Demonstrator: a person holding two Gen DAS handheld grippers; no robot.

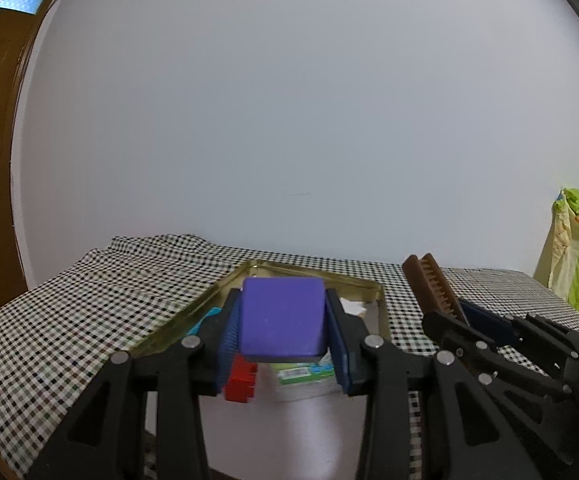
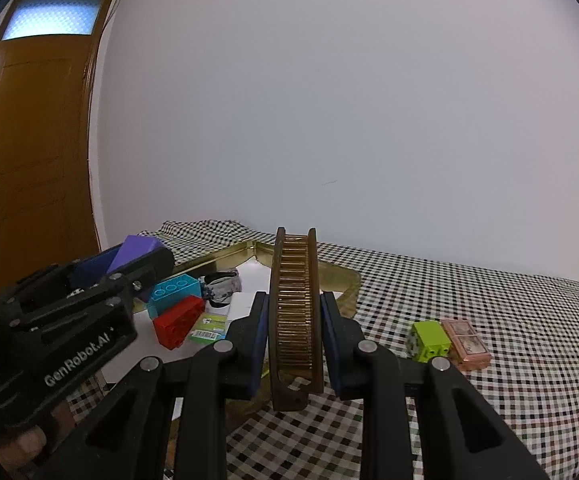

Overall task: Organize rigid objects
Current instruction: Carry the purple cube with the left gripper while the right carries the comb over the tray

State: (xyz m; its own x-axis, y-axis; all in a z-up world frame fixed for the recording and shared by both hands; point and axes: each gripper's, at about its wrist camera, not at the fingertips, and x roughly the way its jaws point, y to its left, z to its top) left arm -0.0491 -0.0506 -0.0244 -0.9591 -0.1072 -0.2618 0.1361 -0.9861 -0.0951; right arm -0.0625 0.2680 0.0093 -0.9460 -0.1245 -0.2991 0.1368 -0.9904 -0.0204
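My views are evenly, softly lit with faint shadows; the door's frosted window (image 2: 51, 17) glows blue-white. Fisheye bends the edges, and corners vignette black.

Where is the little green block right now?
In the right wrist view, the green block sits on the checkered cloth at the right, touching a pink case, outside the gold tray.

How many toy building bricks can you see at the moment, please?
3: a red brick and a blue brick lie together in the gold tray, and a green brick sits on the checked cloth outside it. Others may be hidden behind the tools.
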